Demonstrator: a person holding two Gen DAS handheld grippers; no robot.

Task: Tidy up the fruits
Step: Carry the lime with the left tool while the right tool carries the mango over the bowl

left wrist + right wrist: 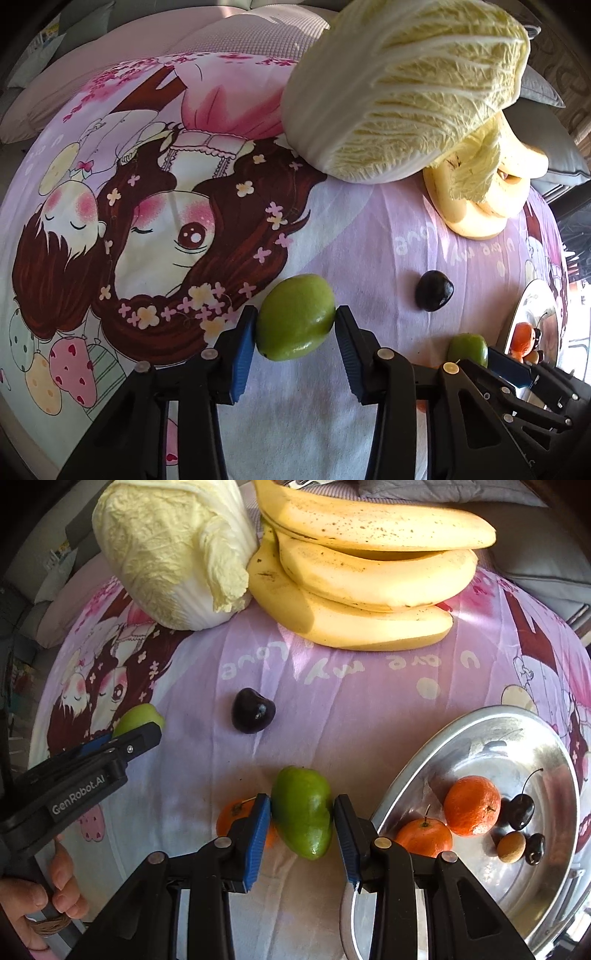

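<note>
Left gripper (295, 319) jaws clamp a green fruit (295, 317) at lower centre. Right gripper (302, 812) jaws hold a second green fruit (302, 812) left of the metal tray (535, 886).

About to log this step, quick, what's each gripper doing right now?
Left gripper: closed on a green fruit.
Right gripper: closed on another green fruit, beside the metal bowl.
</note>
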